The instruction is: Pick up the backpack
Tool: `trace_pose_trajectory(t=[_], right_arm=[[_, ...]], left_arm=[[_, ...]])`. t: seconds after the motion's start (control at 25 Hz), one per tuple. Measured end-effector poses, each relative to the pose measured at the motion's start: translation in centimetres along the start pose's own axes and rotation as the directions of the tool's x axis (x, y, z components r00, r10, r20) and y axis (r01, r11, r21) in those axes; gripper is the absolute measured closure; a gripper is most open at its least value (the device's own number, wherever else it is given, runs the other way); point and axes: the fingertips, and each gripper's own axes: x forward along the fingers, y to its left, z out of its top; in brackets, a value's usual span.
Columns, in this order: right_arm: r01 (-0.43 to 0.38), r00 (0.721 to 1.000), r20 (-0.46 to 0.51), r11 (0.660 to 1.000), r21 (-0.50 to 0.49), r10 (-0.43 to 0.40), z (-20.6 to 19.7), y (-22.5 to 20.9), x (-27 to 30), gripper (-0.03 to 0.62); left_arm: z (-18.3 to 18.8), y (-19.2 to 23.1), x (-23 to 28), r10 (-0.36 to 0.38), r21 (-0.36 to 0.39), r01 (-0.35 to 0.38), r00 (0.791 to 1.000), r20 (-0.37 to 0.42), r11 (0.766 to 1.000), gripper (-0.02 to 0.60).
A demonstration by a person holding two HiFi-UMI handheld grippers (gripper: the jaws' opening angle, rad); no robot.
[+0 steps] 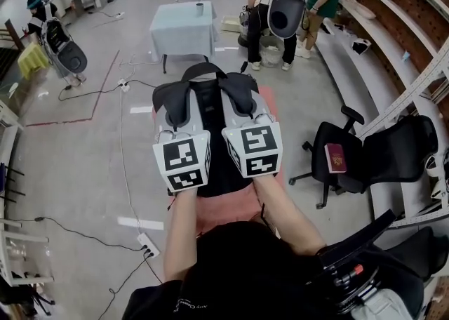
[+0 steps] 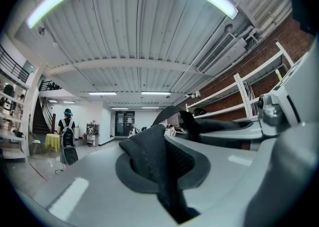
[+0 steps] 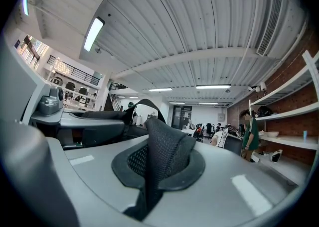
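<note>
Evidently the grasp was already made and the lift was the step in hand; the backpack [image 1: 212,118] sat directly in front of the person, between the two outstretched arms, its dark back panel facing up and its top handle [image 1: 203,67] arching at the far end; beneath its near end showed a pink surface [image 1: 235,208], though whether the bag rested on it or hung just clear could not be told from the head view. The left gripper [image 2: 167,196] had its grey jaws drawn in on the left shoulder strap [image 2: 149,154], the black mesh bunched up and pinched where it ran down into the narrow gap; the right gripper [image 3: 142,198] was clamped likewise on the right shoulder strap [image 3: 164,154], the webbing folded into a ridge between the jaws. Both grippers pointed level and lay side by side, near one another, each on its own strap.

The next move, by my judgement, called for raising both hands together and evenly, keeping the jaws tight so the mesh did not slide out; a lopsided lift would probably tip the bag to one side; the office chair [image 1: 365,161] to the right stood well apart and should not have interfered.
</note>
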Motion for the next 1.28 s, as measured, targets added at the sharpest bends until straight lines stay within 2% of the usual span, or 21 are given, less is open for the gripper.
trace_pose_trajectory(t=[1.28], right_arm=[[0.044, 0.999, 0.006, 0.999, 0.014, -0.044, -0.6, -1.2, -1.4, 0.565]], left_arm=[[0.0, -1.9, -0.4, -0.015, 0.027, 0.015, 1.0, 0.011, 1.0, 0.555]])
